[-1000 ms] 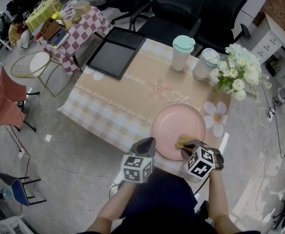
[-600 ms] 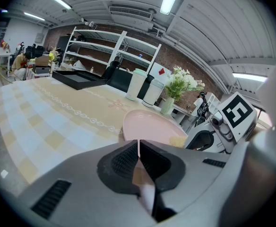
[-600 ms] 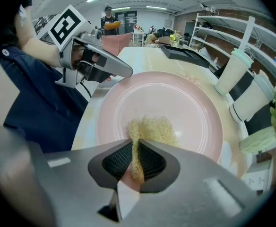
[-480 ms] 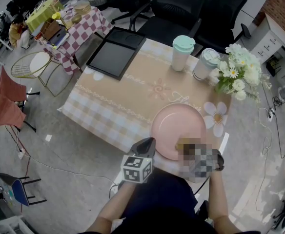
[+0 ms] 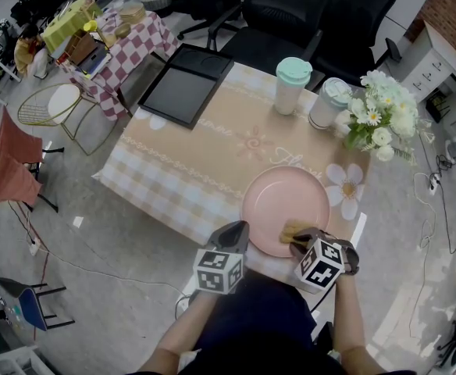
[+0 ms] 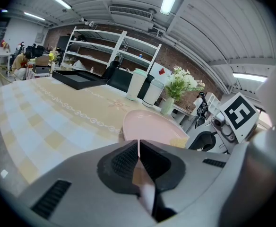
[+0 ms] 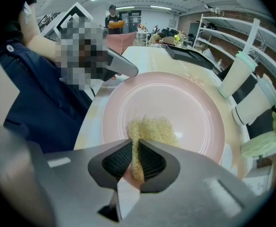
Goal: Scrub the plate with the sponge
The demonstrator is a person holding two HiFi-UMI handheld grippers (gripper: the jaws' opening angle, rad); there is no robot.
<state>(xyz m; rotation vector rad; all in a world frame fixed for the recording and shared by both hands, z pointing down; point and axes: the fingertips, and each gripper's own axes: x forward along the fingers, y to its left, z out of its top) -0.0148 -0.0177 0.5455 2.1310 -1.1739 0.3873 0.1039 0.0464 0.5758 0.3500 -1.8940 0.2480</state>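
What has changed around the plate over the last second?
Almost nothing. The right gripper, shut on the sponge, has barely shifted, if at all, and keeps the sponge on the near part of the plate. Nothing was taken hold of or let go. The left gripper stays clamped at the plate's near-left rim, and the plate has not moved.

**Writing: one cursive word, unreadable**
A looping script word on the tablecloth, at 12 o'clock of the pink plate, is too small to read; the left tool and right tool carry square code markers only.
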